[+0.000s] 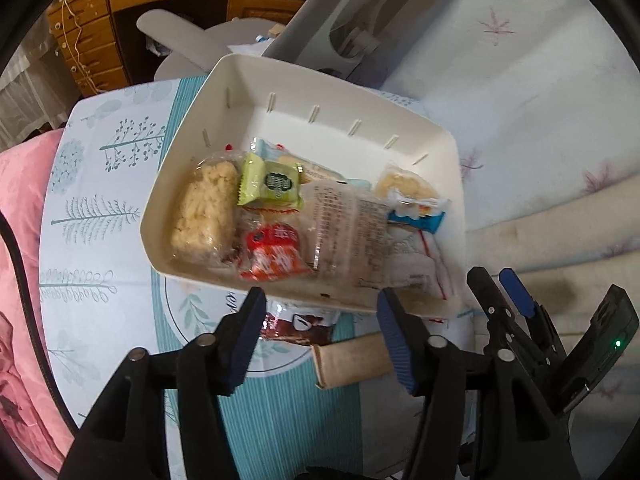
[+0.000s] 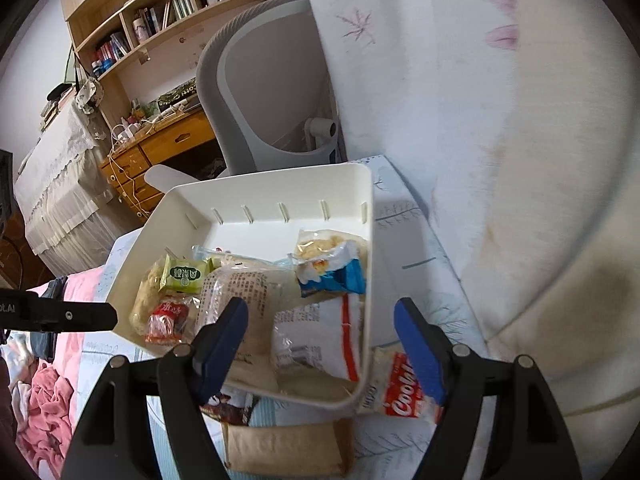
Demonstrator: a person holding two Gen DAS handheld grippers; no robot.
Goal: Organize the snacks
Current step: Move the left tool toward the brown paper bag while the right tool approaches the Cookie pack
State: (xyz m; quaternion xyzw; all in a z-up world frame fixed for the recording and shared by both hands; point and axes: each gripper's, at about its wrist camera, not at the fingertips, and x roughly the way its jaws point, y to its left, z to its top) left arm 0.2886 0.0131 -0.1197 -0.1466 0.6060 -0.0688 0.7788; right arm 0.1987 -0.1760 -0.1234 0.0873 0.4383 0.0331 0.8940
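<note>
Left gripper point(image 1: 320, 320): I had its jaws apart with nothing between the pads, hovering over the near edge of the table point(image 1: 100, 240).
Right gripper point(image 2: 320, 344): I had it released too, empty, above the near right corner of the white bin point(image 2: 370, 220).
Loose snacks: a brown kraft packet point(image 2: 280, 448) and a dark chocolate wrapper point(image 1: 296, 326) lay on the table just in front of the bin's near wall; a red-lettered packet point(image 2: 400, 392) lay beside the bin's near right corner.
Risk: I judged the bin's near wall could be knocked or tipped by a finger reaching for the chocolate wrapper, which was partly tucked under it.
Second risk: the slick wrappers looked likely to slip from the pads.
Bin contents: a rice-puff bar point(image 1: 204, 212), a green packet point(image 1: 272, 186), a red packet point(image 1: 272, 252) and clear printed bags were crowded at the near end; the far end was bare.
</note>
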